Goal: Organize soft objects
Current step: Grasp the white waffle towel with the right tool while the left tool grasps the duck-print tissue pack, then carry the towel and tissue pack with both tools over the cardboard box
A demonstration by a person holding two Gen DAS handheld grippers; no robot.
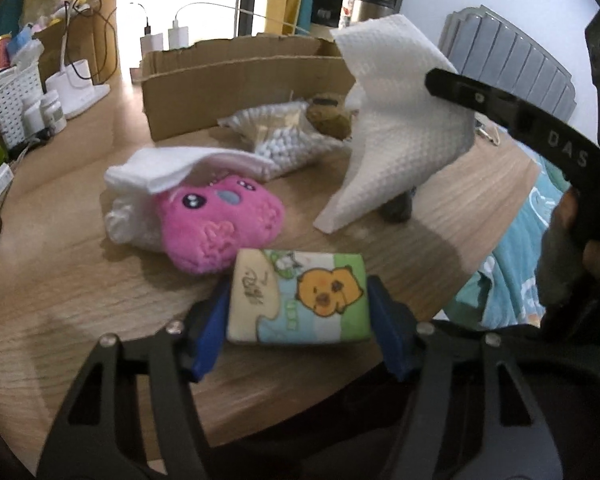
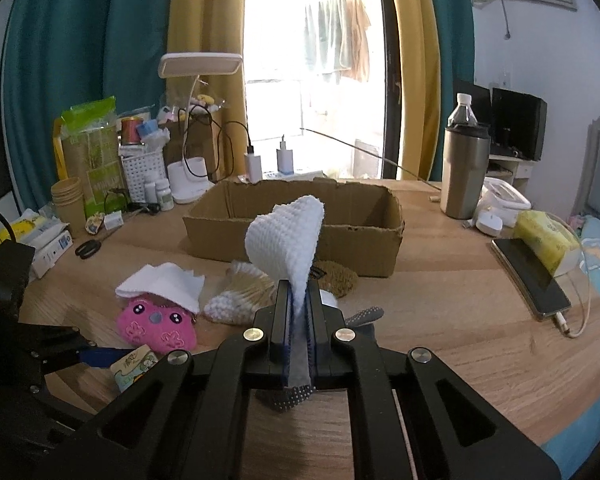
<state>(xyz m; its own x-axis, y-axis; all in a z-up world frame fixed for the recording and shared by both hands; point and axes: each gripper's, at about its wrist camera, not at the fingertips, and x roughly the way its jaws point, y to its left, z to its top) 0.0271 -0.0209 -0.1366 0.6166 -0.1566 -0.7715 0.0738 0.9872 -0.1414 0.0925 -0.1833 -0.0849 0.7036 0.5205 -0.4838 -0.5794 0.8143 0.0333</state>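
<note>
Both grippers held something: our right gripper [image 2: 298, 312] pinched the paper towel [image 2: 290, 236] above the table [image 2: 440, 300], our left gripper [image 1: 296, 312] bracketed the tissue pack [image 1: 300, 296], which we feared might slip if squeezed off-centre.

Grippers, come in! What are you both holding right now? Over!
Right gripper shut on paper towel, lifted. Left gripper straddling tissue pack. Cardboard box ahead, path clear.

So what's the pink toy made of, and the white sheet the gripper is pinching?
The pink toy looks like fuzzy plush fabric: a soft nap, with stitched flower shapes and eyes. The white sheet in the right gripper looks like a paper towel: matte, dimpled all over and bending limply, though it could be thin cloth.
</note>
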